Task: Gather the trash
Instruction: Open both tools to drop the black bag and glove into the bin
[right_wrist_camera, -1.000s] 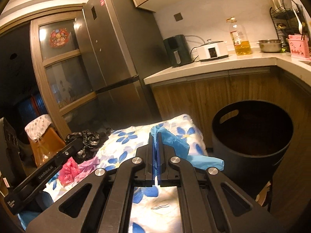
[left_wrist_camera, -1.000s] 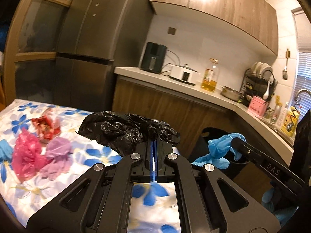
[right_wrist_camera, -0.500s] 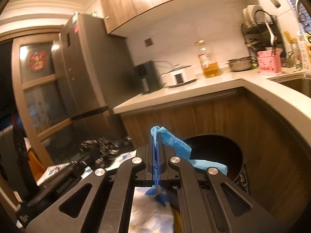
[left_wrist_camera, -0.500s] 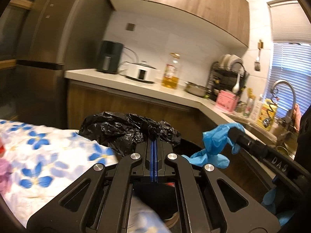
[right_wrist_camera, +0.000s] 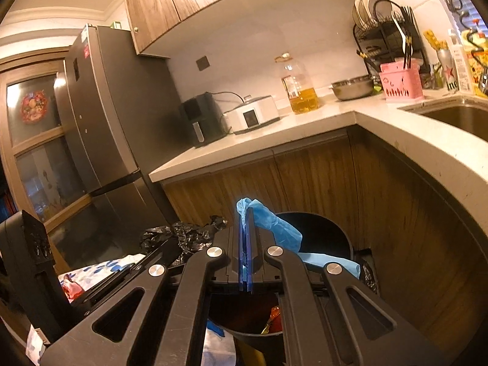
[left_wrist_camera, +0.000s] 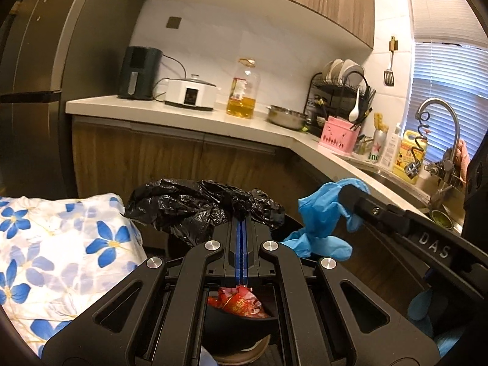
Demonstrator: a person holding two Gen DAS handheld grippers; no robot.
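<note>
Kitchen, black bin [right_wrist_camera: 323, 238] lower centre: left tool [left_wrist_camera: 241, 222] clamps crumpled black bag [left_wrist_camera: 195, 210], right tool [right_wrist_camera: 246, 213] clamps blue glove [right_wrist_camera: 274, 225]; both look featherlight, limp, likely clingy, pinch bunched folds.

Home kitchen: fridge [right_wrist_camera: 100, 128], sink [right_wrist_camera: 454, 116], dish rack [left_wrist_camera: 341, 97]

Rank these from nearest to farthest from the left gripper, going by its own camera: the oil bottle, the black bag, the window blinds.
1. Black bag: pinched in the left gripper, right at its tips.
2. Oil bottle: on the counter ahead, against the back wall.
3. Window blinds: far right, beyond the tap.
</note>
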